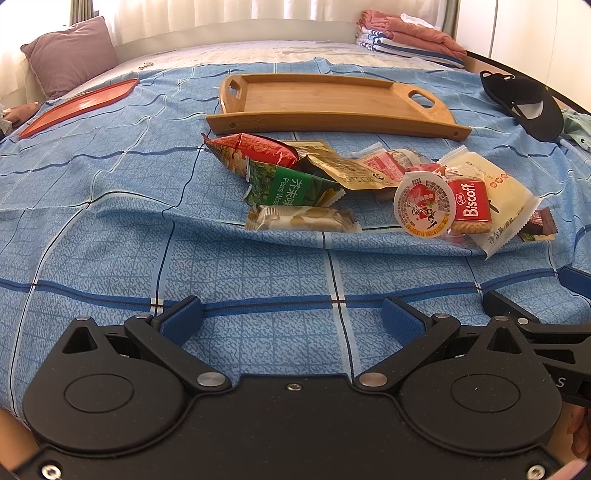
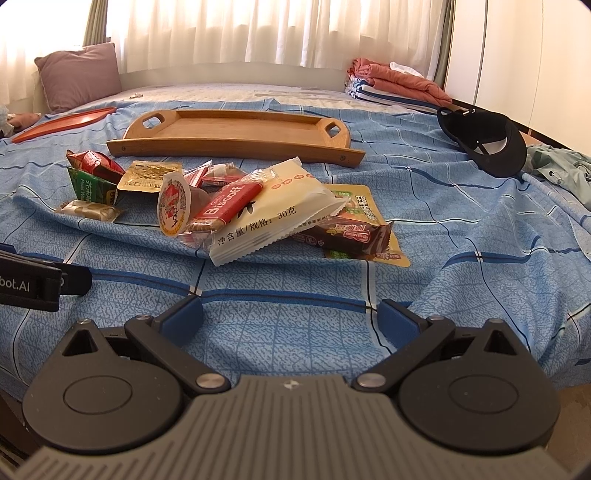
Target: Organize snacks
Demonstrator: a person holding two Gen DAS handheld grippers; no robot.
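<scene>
A bed covered by a blue checked sheet (image 1: 110,229) fills both views; the cloth is rumpled into folds near its middle. White curtains (image 2: 258,33) hang behind the headboard, and a mauve pillow (image 1: 70,55) leans at the far left corner. Folded clothes (image 1: 406,33) are stacked at the far right corner, with a black cap (image 2: 487,144) near the right edge. A flat red tray (image 1: 77,107) lies toward the far left edge.

A wooden tray (image 1: 325,107) with cut-out handles sits past the middle of the bed, nothing visible inside it. Just in front of it, on the sheet, the snacks (image 1: 369,184) lie in a loose heap: a red Biscoff packet (image 2: 229,206), a round sealed cup (image 1: 423,208), a pale yellow pouch (image 2: 280,210), a green peas packet (image 1: 291,186), and a brown wrapped bar (image 2: 351,236).

The left gripper (image 1: 291,314) and right gripper (image 2: 290,314) hover over the near edge, each with blue-padded fingers spread wide apart, holding nothing.
</scene>
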